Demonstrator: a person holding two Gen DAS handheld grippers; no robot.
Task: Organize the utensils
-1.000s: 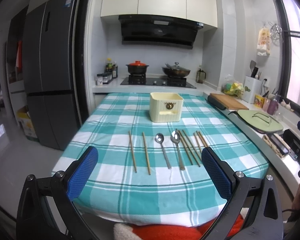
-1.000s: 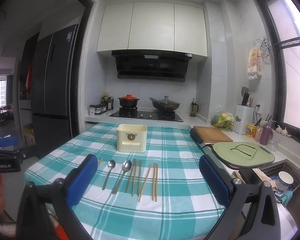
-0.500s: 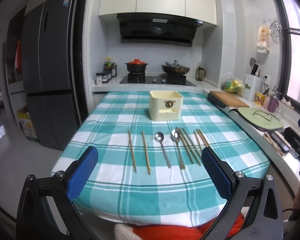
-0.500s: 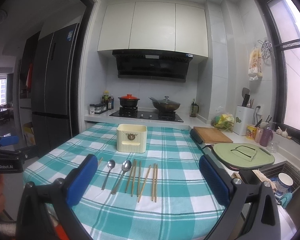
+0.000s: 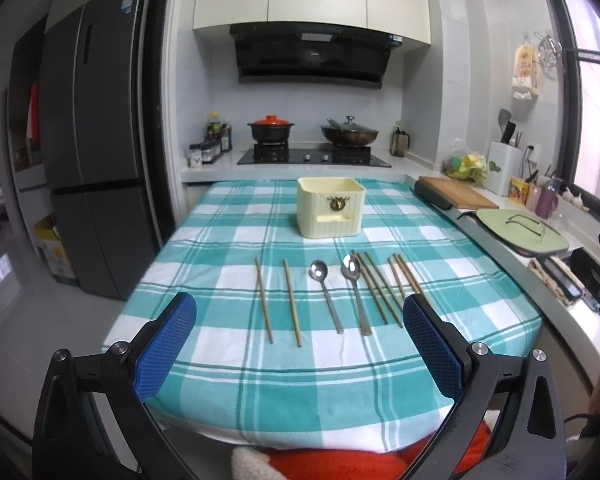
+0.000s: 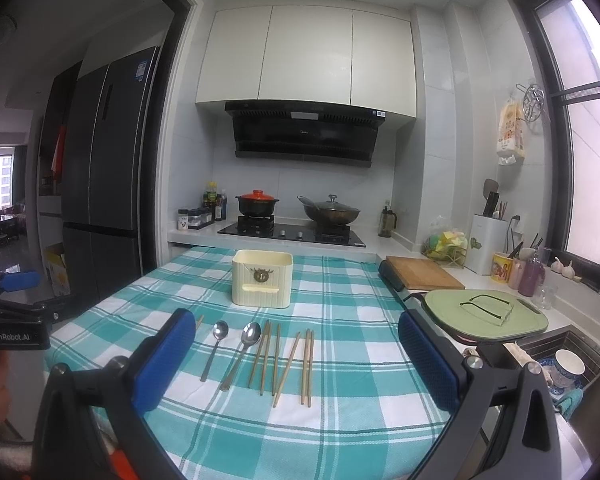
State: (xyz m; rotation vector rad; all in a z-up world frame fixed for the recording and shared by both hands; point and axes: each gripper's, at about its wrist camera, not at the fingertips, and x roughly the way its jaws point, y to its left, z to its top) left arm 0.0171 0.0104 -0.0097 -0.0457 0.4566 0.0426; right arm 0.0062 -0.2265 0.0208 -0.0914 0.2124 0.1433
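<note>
On the teal checked tablecloth (image 5: 228, 240) lie two metal spoons (image 5: 327, 296) (image 6: 215, 350) side by side, with two separate wooden chopsticks (image 5: 264, 300) to their left and several more chopsticks (image 5: 380, 286) (image 6: 284, 360) bunched to their right. A cream utensil holder (image 5: 330, 212) (image 6: 262, 278) stands upright behind them. My left gripper (image 5: 300, 344) hangs open above the table's near edge, short of the utensils, nothing between its blue pads. My right gripper (image 6: 296, 364) is open too, held over the near right part of the table.
A stove with a red-lidded pot (image 5: 271, 130) and a wok (image 5: 349, 133) stands behind the table. On the right counter lie a wooden cutting board (image 6: 422, 272) and a green lid (image 6: 486, 314); a sink with a cup (image 6: 569, 364) is beyond. A dark fridge (image 5: 96, 152) stands left.
Both views have shifted slightly; the left gripper has edged a little closer to the table. Neither gripper has closed, and the utensils lie where they were.
</note>
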